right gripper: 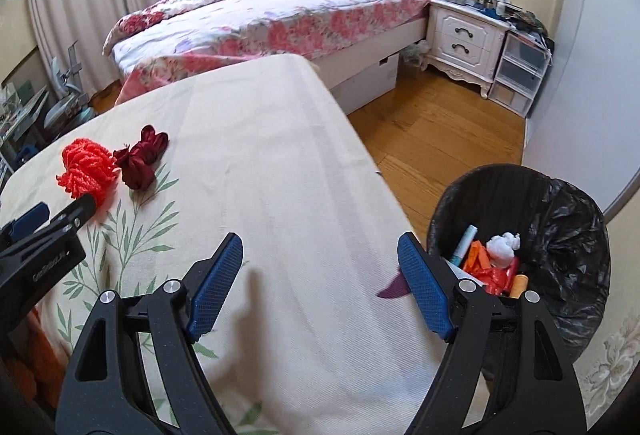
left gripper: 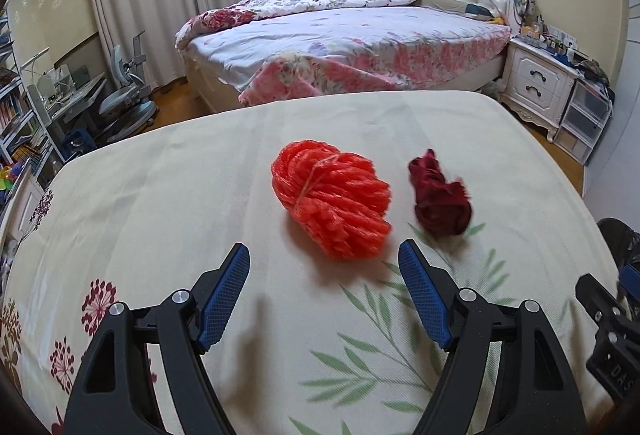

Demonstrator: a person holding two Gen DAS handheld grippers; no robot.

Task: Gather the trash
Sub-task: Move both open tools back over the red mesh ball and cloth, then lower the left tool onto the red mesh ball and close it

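now the left gripper (left gripper: 324,259), spread and empty, nears the orange bundle (left gripper: 332,199), which it must straddle, pinch and carry to the bin (right gripper: 560,235).

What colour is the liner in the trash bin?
Black bin liner, seen best in the right wrist view.

The left gripper (left gripper: 324,263) is held tilted downward, its blue-padded fingers (left gripper: 224,299) spread wide with nothing between them. The right gripper (right gripper: 320,255) is angled down likewise, jaws parted and empty. Part of the right gripper is seen at the lower right edge of the left wrist view, and the left gripper's tip at the left edge of the right wrist view.
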